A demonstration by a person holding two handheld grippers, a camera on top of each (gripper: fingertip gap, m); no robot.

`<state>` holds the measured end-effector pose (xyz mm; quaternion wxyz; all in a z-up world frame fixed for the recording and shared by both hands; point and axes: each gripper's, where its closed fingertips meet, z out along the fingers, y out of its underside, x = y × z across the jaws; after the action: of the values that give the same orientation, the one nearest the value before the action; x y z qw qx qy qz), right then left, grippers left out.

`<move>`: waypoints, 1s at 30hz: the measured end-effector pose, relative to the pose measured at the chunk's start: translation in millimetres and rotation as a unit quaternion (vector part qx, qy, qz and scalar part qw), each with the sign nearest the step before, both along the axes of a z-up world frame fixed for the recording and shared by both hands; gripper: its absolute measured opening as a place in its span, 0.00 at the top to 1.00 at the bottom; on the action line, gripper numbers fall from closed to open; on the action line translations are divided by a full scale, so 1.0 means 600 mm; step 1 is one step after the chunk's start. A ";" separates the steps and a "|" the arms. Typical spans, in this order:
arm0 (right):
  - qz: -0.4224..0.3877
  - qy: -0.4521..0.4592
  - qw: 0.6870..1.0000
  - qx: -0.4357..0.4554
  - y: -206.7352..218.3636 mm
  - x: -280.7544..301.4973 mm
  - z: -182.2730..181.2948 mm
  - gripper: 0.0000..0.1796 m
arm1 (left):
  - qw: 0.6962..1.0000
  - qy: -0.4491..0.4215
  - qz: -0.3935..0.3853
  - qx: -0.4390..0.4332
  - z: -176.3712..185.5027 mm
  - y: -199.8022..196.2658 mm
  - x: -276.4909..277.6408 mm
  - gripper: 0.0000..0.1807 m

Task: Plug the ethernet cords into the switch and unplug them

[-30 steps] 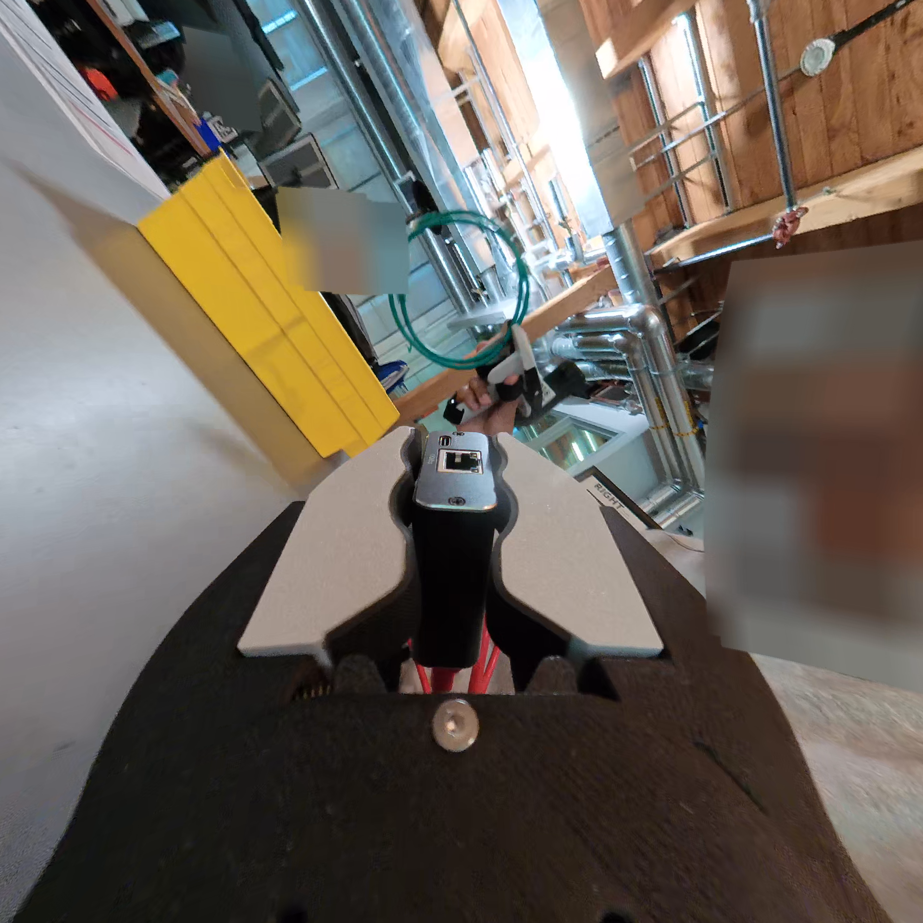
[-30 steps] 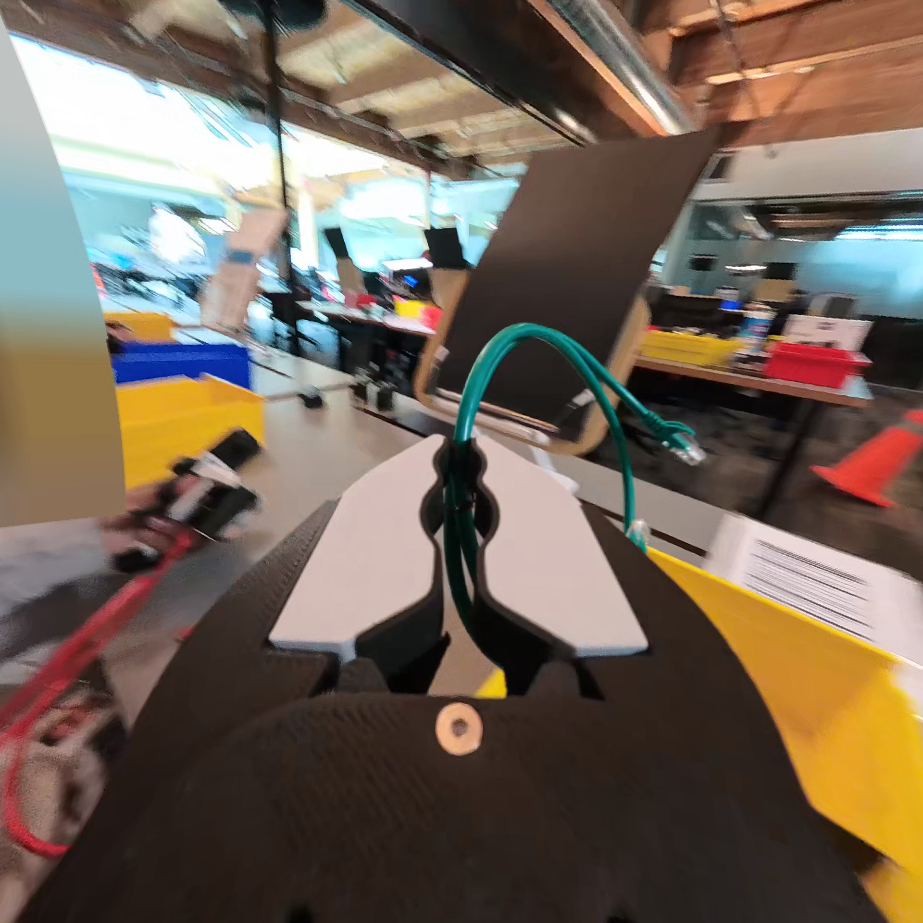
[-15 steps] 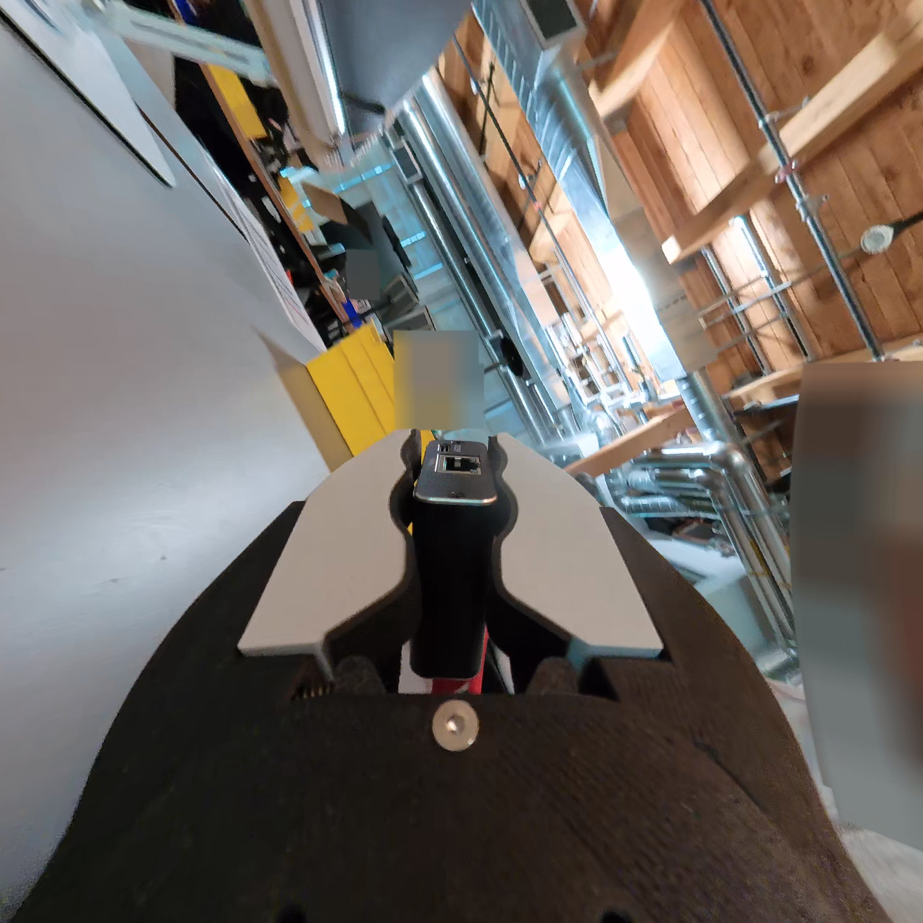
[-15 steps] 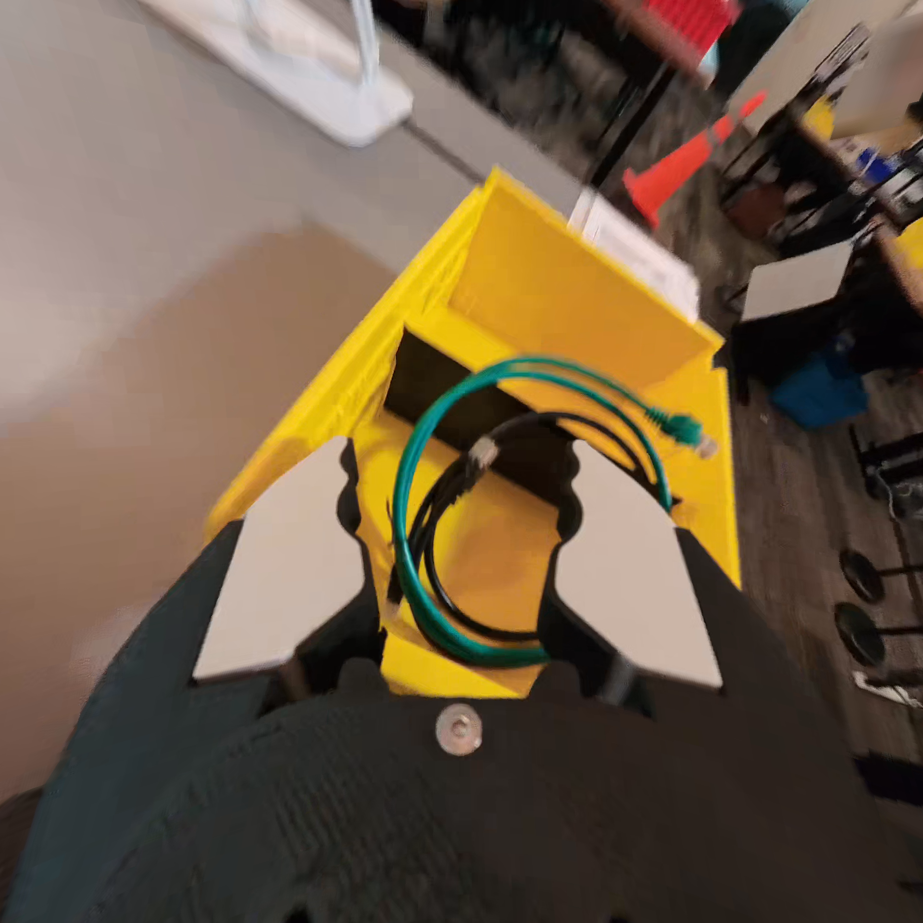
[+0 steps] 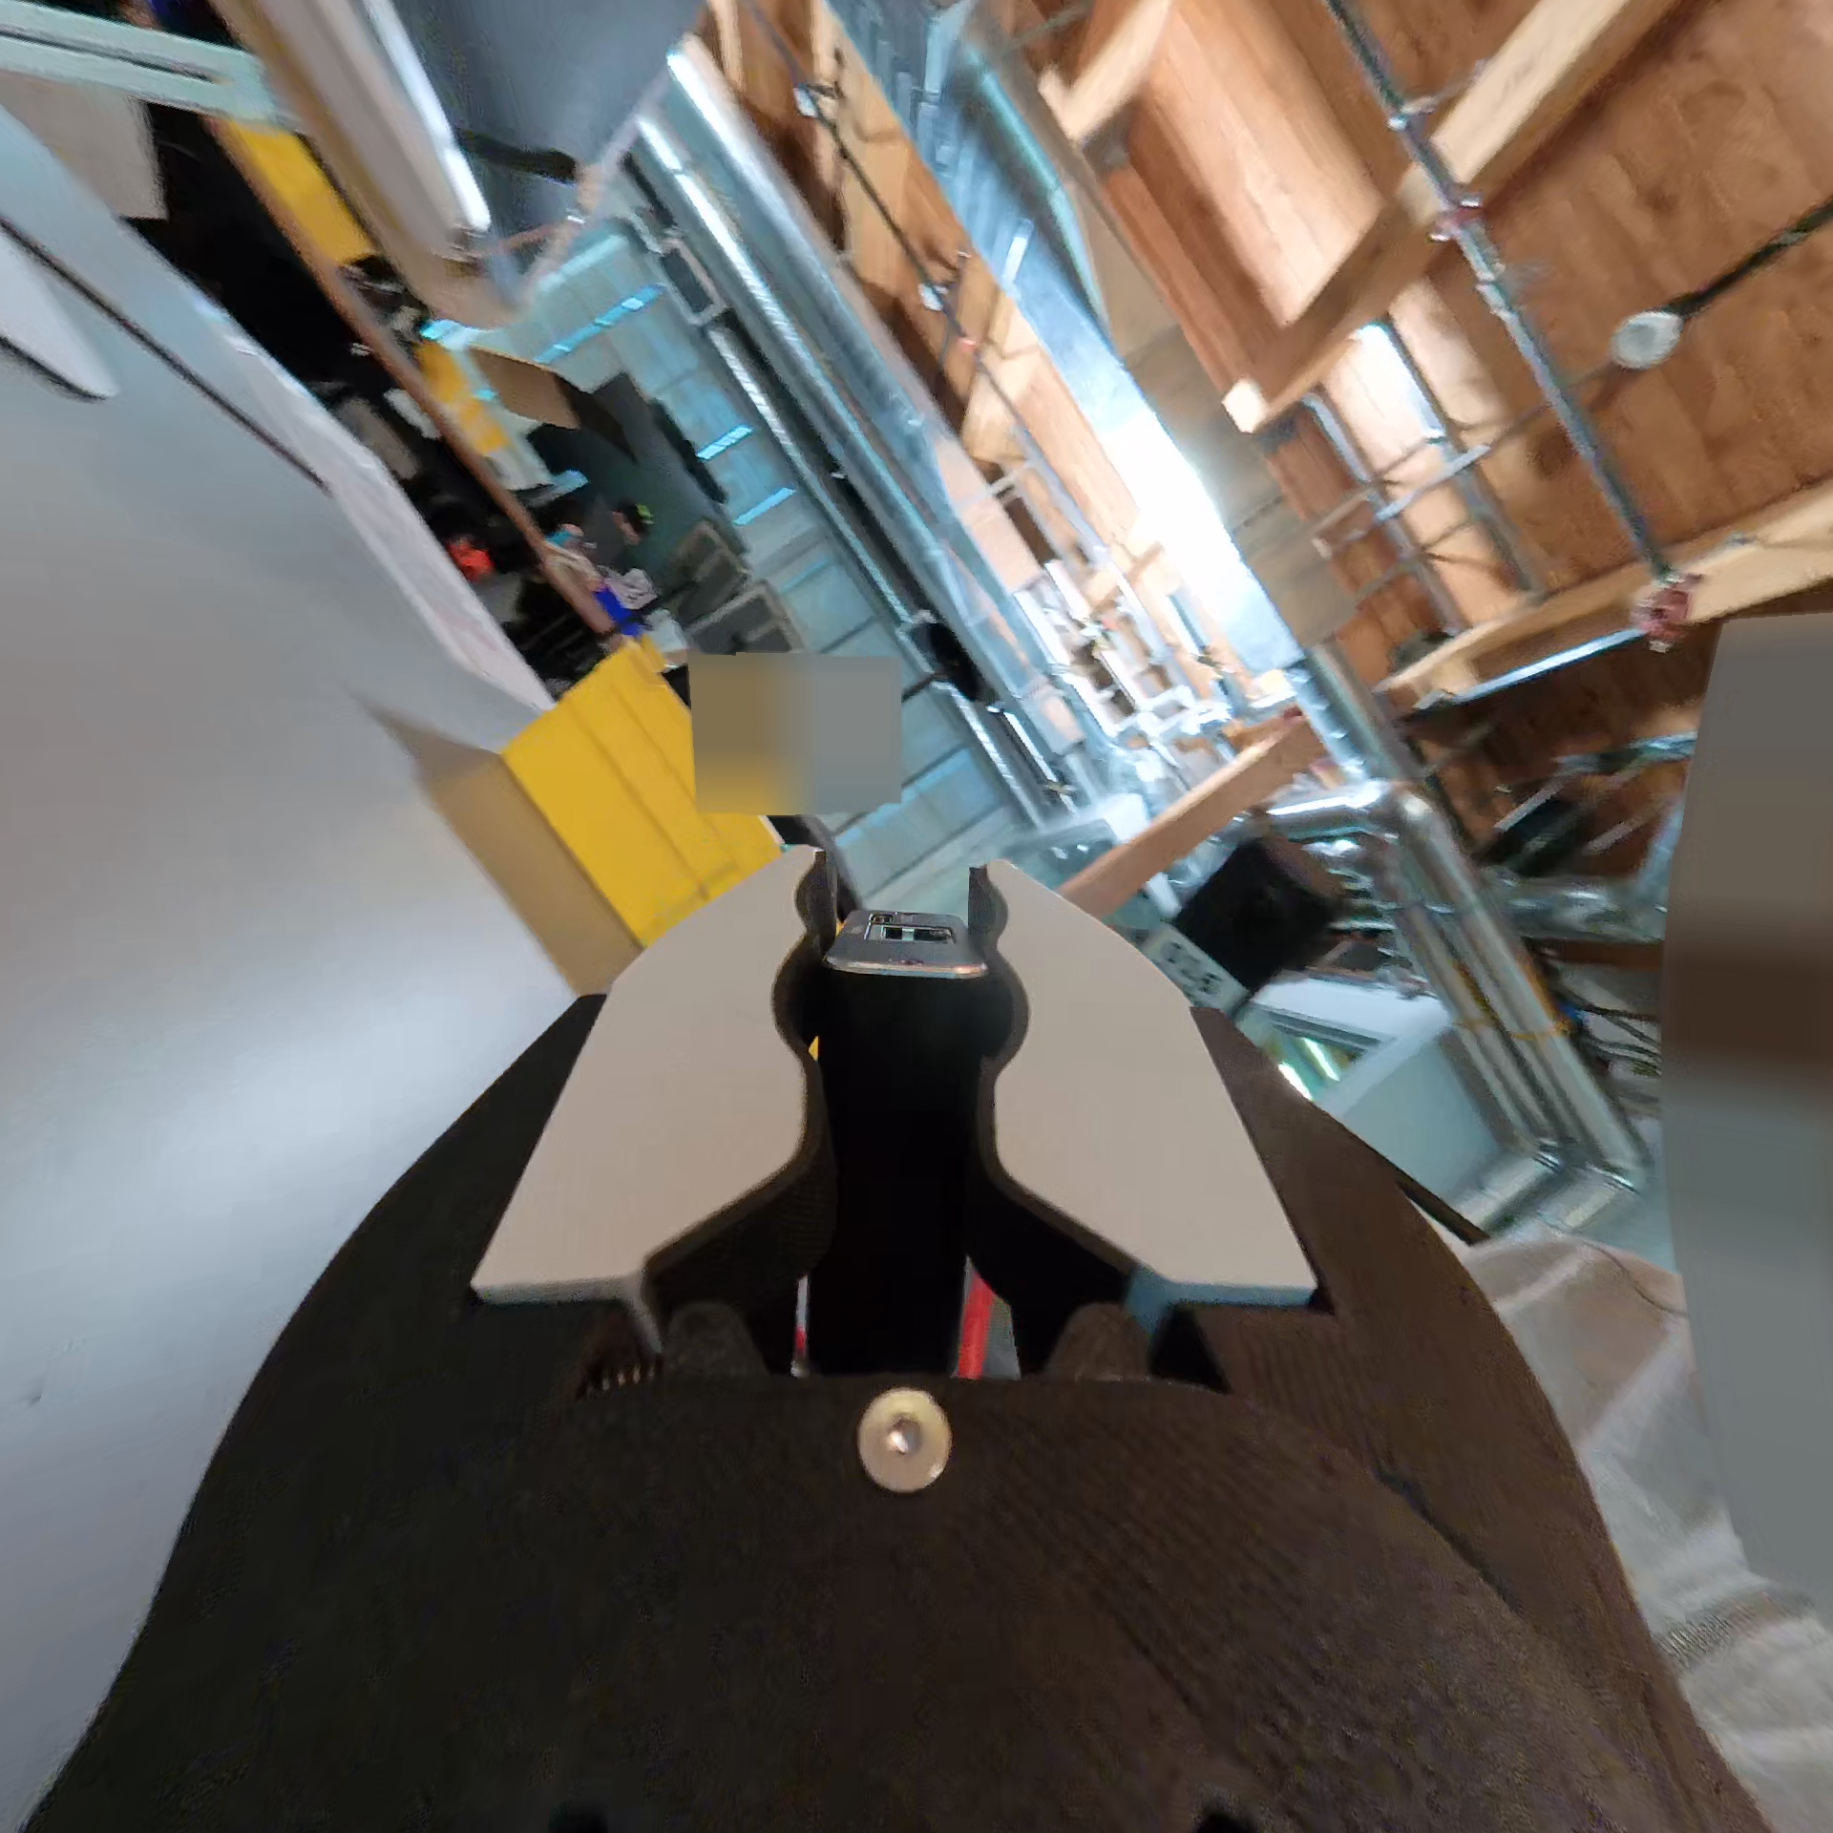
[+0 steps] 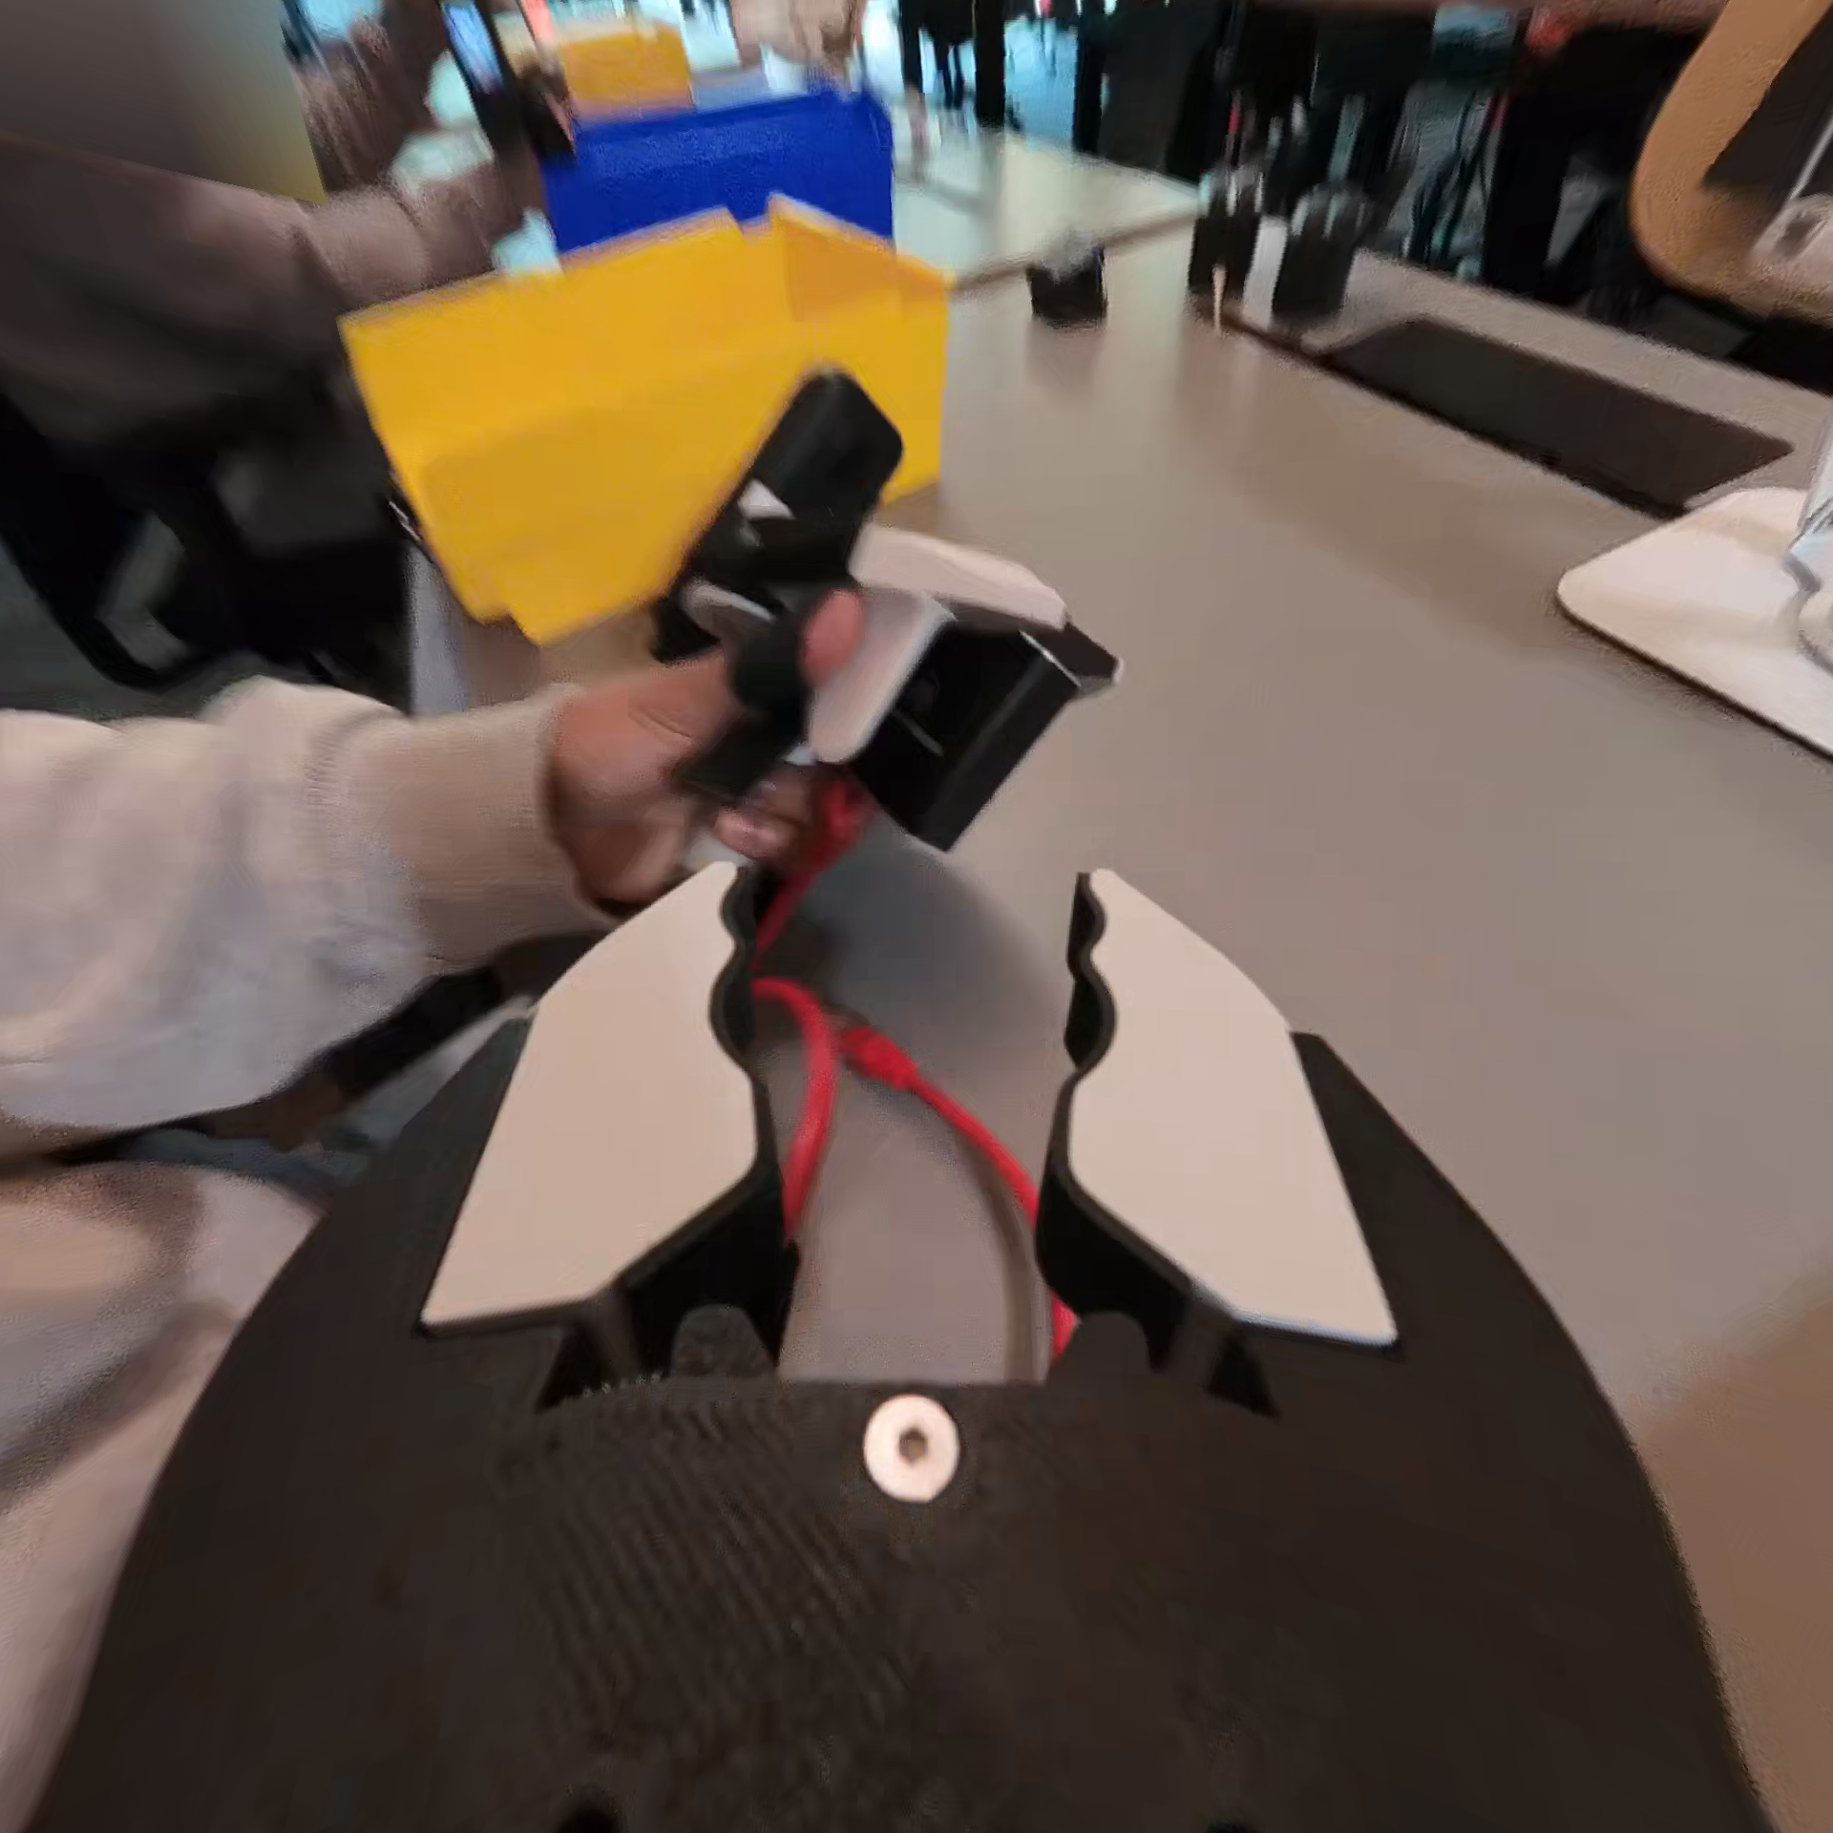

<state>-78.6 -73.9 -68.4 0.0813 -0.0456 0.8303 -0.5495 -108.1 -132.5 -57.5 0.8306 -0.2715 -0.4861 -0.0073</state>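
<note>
The left tool [image 5: 898, 878] pinches the small black box-shaped switch [image 5: 898, 1141], lifted above a smooth grey surface [image 6: 1339, 794]. The right tool [image 6: 908, 888] is spread over a looped red ethernet cord [image 6: 893, 1076]. Yellow plastic bins [image 6: 635, 427] sit behind; wooden ceiling beams [image 5: 1488, 248] overhead.

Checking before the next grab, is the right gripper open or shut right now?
Open: the right gripper shows a wide gap, grasping nothing; the red cord lies below.
</note>
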 end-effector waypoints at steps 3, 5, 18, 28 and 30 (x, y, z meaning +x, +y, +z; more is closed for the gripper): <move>0.050 -0.077 0.996 0.015 -0.052 0.015 -0.033 0.73 | 1.000 0.025 -0.009 0.012 0.010 -0.002 0.006 0.86; 0.092 -0.177 0.980 0.025 -0.068 0.043 -0.043 0.72 | 0.998 0.047 -0.018 0.045 0.018 -0.010 0.011 0.86; 0.185 -0.234 0.950 0.089 -0.069 0.063 -0.088 0.92 | 0.997 0.058 -0.045 -0.012 0.010 0.019 0.009 0.81; 0.246 -0.179 0.912 0.275 0.027 0.006 -0.110 0.93 | 0.972 -0.042 -0.163 -0.165 -0.057 0.105 0.003 0.69; 0.276 -0.181 0.901 0.281 0.040 0.007 -0.105 0.93 | 0.964 -0.044 -0.195 -0.176 -0.066 0.115 0.013 0.84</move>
<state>-74.3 -49.7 -131.4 0.3879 -0.1478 0.8754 -0.2478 -100.1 -63.7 -97.3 0.7299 -0.5029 -0.4530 -0.0954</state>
